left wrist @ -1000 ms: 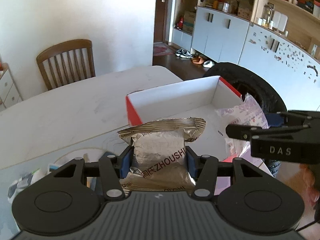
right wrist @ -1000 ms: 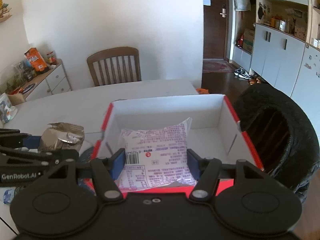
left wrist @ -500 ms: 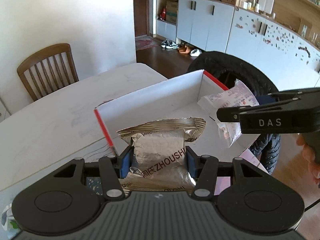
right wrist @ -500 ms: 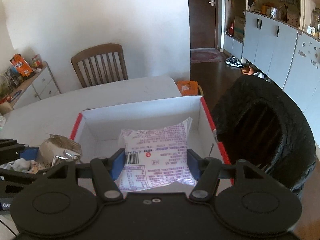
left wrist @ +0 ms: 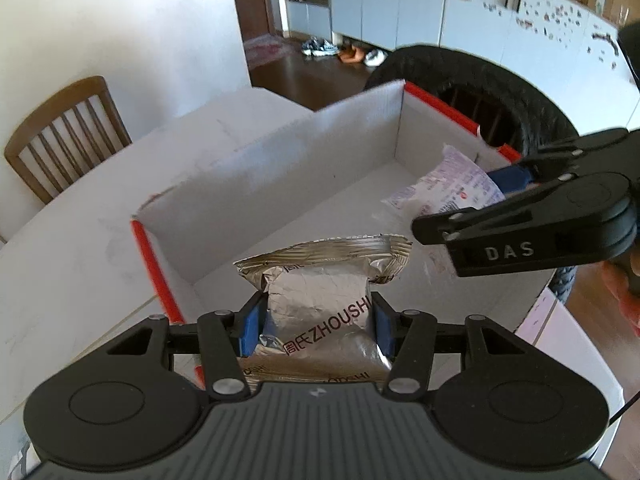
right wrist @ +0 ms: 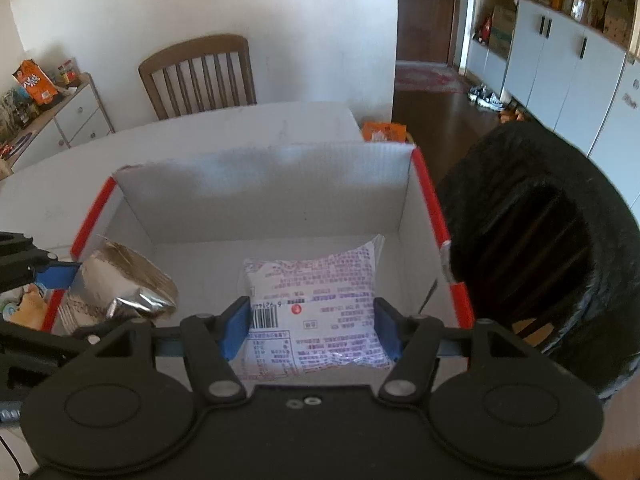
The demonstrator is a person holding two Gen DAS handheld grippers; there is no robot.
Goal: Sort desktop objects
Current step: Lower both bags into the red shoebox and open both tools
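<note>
You see a wooden chair (right wrist: 198, 74) at the white tabletop (right wrist: 248, 124), a drawer unit (right wrist: 76, 114) left, grey cabinets (right wrist: 560, 64) right, shoes (left wrist: 320, 45) on the dark floor.

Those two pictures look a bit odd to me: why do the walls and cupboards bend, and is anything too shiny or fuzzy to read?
Left wrist view: fisheye lens bows the cupboards; the silver foil packet glints but its lettering stays readable; the box far wall is slightly soft. Right wrist view: same curved distortion; glare whitens the foil packet; the white printed packet is sharp, its small print too fine to read.
</note>
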